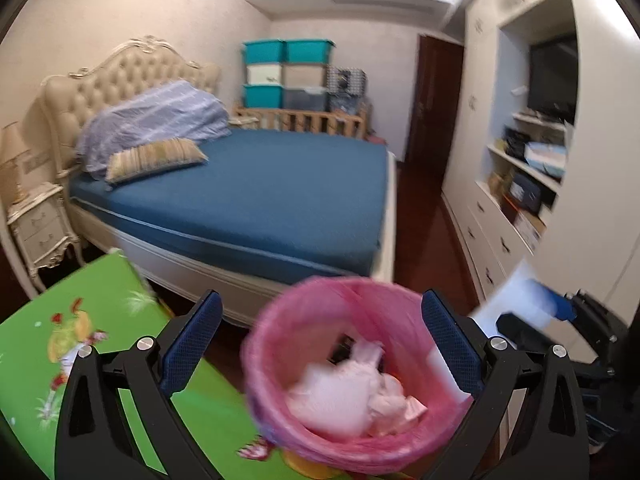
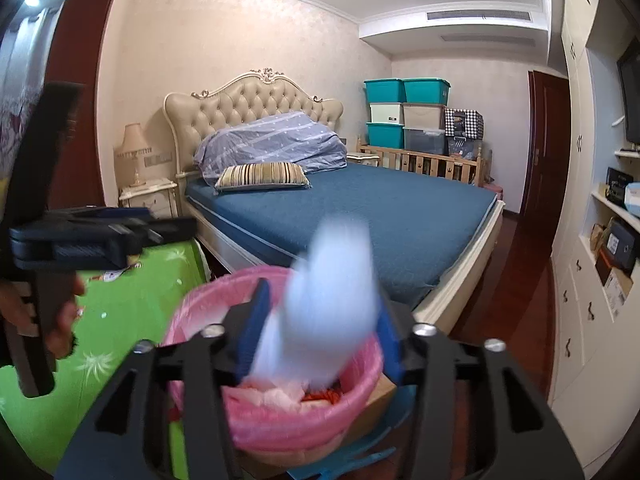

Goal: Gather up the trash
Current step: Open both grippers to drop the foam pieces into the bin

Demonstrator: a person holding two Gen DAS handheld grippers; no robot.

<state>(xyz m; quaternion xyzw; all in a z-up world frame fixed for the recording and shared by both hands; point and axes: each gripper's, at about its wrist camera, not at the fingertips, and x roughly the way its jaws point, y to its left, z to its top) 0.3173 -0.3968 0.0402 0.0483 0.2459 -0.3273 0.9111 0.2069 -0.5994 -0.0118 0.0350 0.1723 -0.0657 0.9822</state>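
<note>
My left gripper (image 1: 320, 344) stands spread wide with nothing between its blue pads (image 1: 192, 344); the pink-lined bin (image 1: 352, 376) sits right below and between them. Inside the bin lie crumpled pale tissues (image 1: 352, 392), blurred, so I cannot tell them apart.

My right gripper (image 2: 316, 328) hangs over the same bin (image 2: 276, 420), its pads partly apart with a pale blue-white piece of paper (image 2: 332, 280) standing up between them. The paper is smeared with blur; I cannot tell whether the pads press on it or it is loose between them. From the left wrist view that same paper (image 1: 516, 296) shows at the right, beside the bin's rim, at the tip of my right gripper (image 1: 560, 308).

Under the bin a brown cardboard piece (image 2: 372, 404) and something teal-blue (image 2: 352, 456) peek out. Just left of the bin is a bright green mat (image 1: 100, 320) with cartoon prints. In the right wrist view my left hand (image 2: 40, 308) grips the black handle of the left gripper at the frame's left edge.

Beyond the bin stands a bed (image 1: 248, 200) with a blue mattress cover, a striped pillow (image 1: 156, 158), a folded lilac quilt (image 1: 160, 120) and a tufted cream headboard (image 2: 256, 104). A nightstand (image 1: 40, 228) with a lamp (image 2: 134, 152) stands beside it. Farther back are a wooden crib rail (image 2: 428, 160), stacked teal and beige storage boxes (image 2: 408, 112), a dark door (image 2: 544, 140) and white wardrobe shelving (image 1: 520, 160) along the right wall.
</note>
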